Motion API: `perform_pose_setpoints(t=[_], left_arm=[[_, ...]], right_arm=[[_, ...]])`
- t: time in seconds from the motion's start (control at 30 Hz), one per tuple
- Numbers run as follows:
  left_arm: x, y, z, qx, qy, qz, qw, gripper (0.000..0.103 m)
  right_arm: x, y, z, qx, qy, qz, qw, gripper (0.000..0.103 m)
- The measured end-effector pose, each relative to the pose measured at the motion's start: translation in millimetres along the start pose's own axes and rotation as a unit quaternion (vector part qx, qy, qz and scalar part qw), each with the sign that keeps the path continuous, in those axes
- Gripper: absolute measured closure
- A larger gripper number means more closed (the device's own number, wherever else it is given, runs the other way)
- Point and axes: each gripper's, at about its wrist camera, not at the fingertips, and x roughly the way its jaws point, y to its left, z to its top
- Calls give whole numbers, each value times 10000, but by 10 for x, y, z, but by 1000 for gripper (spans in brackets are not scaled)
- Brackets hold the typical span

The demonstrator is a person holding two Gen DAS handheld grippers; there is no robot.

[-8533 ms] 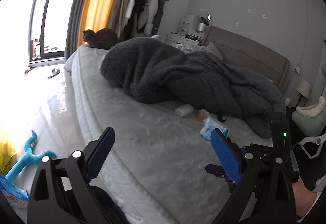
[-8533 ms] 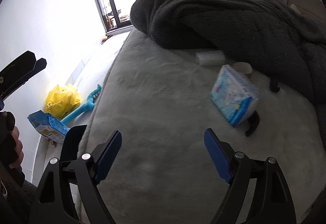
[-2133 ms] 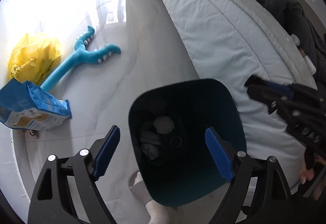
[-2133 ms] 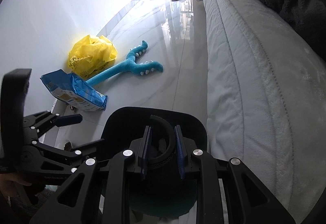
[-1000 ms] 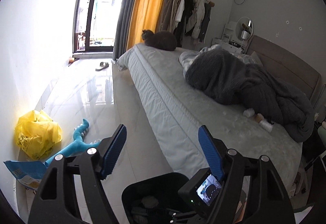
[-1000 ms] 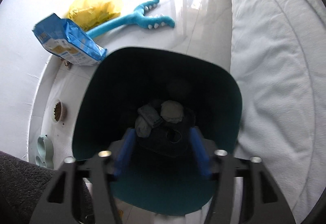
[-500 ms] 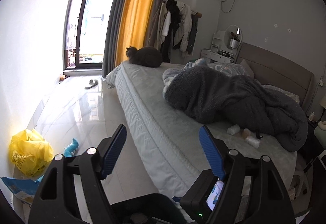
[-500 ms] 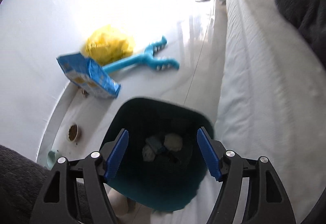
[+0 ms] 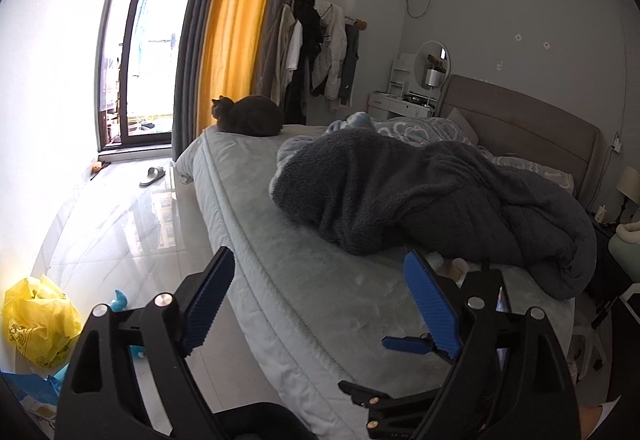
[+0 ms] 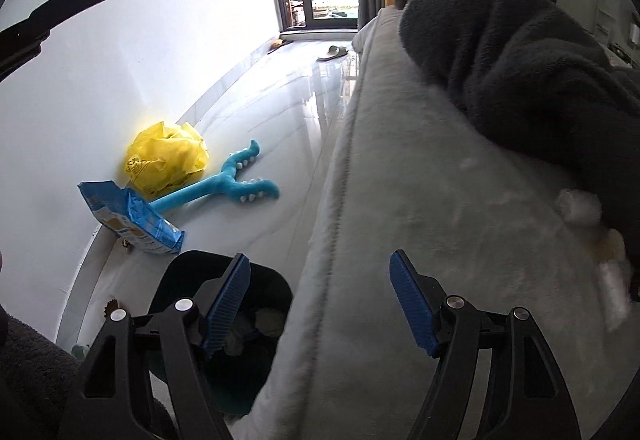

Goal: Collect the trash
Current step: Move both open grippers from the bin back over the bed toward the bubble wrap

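Small trash lies on the grey bed (image 10: pixel 420 167) against the dark blanket (image 10: pixel 520 51): a white crumpled wad (image 10: pixel 578 205), a tan cup (image 10: pixel 612 246) and a clear wrapper (image 10: pixel 614 290). The left wrist view shows that cup (image 9: pixel 458 268) beyond the right finger. The dark bin (image 10: pixel 180 280) stands on the floor beside the bed, with crumpled scraps (image 10: pixel 266 318) inside. My right gripper (image 10: pixel 319 258) is open and empty over the bed's edge, partly above the bin. My left gripper (image 9: pixel 318 256) points across the bed, its jaws opening with nothing between them.
By the white wall lie a yellow plastic bag (image 10: pixel 168 155), a blue forked toy (image 10: pixel 224 183) and a blue packet (image 10: pixel 132 220). A dark cat (image 9: pixel 248 117) sits at the bed's far corner. A slipper (image 9: pixel 152 173) lies on the glossy floor near the window.
My right gripper let a black ring go into the bin, opened, and rose out to the bed's edge. My left gripper lifted from the bin towards the bed and its jaws widened.
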Motion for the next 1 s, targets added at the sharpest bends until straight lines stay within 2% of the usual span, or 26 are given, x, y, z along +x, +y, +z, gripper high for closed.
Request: perform_pose_setpoints(t=[0.1, 0.53, 0.7, 1.0], left_arm=[[152, -115, 0, 14, 91, -93, 9999, 10], [712, -427, 59, 33, 291, -427, 9987, 10], [920, -485, 62, 23, 365, -660, 9971, 10], [1301, -715, 38, 202, 569, -1127, 9918, 10]], right_arm=[[-77, -183, -13, 43, -109, -137, 9998, 30], [-293, -1007, -89, 312, -420, -668, 9964, 30], [-341, -1394, -162, 494, -470, -920, 9934, 30], [-317, -1851, -322, 877, -335, -961, 9909, 30]])
